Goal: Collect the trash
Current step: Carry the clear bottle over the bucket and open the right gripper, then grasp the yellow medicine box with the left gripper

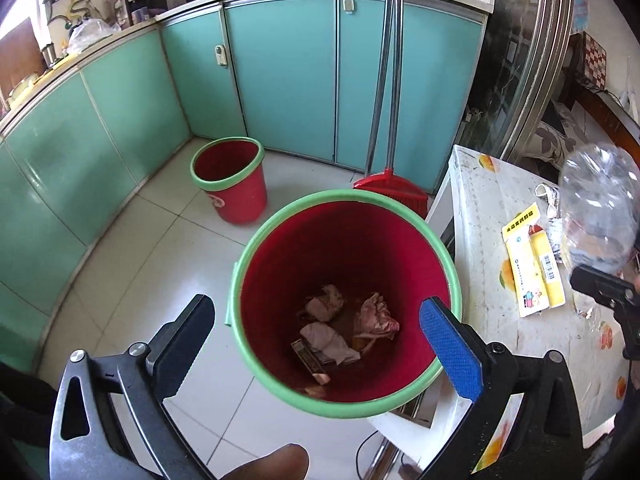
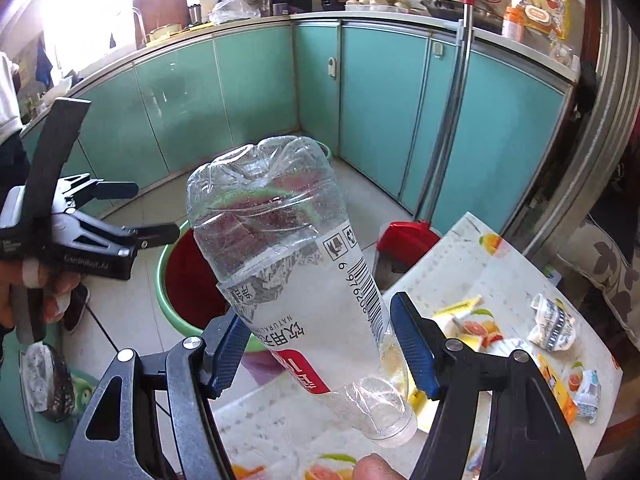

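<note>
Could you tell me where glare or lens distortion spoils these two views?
Right wrist view: the window blows out white at upper left; the held bottle stays sharp. Left wrist view: even light, but fisheye bends the cabinets, and the bottle blurs at the right edge.

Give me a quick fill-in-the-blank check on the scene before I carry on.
1. The right gripper is shut on a crushed clear plastic ____.
2. The left gripper is open above the near red ____.
3. The near bin's rim is ____.
4. The yellow packet lies on the ____.

Missing words: bottle; bin; green; table
</note>
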`<state>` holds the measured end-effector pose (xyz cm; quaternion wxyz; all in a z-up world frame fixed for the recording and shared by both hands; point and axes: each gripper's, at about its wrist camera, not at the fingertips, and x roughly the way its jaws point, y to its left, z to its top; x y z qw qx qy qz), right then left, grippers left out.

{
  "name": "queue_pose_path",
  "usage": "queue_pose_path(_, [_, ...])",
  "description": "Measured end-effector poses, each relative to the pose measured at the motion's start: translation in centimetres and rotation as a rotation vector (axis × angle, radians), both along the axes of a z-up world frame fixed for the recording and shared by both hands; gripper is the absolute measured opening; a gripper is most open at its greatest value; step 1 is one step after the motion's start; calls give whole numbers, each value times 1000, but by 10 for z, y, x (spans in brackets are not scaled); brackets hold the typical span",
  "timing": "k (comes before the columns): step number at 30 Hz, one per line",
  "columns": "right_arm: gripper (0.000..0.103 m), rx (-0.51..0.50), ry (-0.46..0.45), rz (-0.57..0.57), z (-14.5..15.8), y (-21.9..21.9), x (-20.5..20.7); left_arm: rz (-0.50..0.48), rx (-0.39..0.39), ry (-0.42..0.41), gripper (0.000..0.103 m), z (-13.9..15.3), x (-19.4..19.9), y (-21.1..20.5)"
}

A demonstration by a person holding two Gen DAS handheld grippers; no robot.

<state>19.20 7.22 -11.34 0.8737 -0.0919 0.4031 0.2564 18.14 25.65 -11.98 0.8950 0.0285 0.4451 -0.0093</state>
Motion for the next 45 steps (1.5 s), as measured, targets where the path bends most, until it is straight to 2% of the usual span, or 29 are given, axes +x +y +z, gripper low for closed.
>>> queue_pose_path(6, [68,26,1,-43,-10,56,37,-12,57,-2,103,2,-9,17])
queue_pose_path(13, [68,32,13,-101,-26,102,63,11,50,-2,103,0,-7,31])
queue_pose_path(18, [71,5,69,-124,-48,118,76,18,48,-1,103,-5,-8,35])
queue_pose_path(22, [86,-10,79,-129,-58,121,78,22,45,5,103,-9,-9,37])
queue_pose_path(26, [88,-17,68,-132,-56,117,75,19,44,9,103,-11,-9,35])
queue_pose_path(31, [88,-2,51,-145,-43,98,65,15,40,3,103,-8,-10,26])
queue_pose_path(35, [88,15,29,-182,-28,62,45,-13,34,-9,103,0,-11,7])
queue_pose_path(39, [88,9,3,-240,-13,6,16,-63,19,-21,103,8,-12,-25])
queue_pose_path(45, [88,-45,-16,-349,-1,-99,-31,-174,-23,-18,103,14,-20,-96])
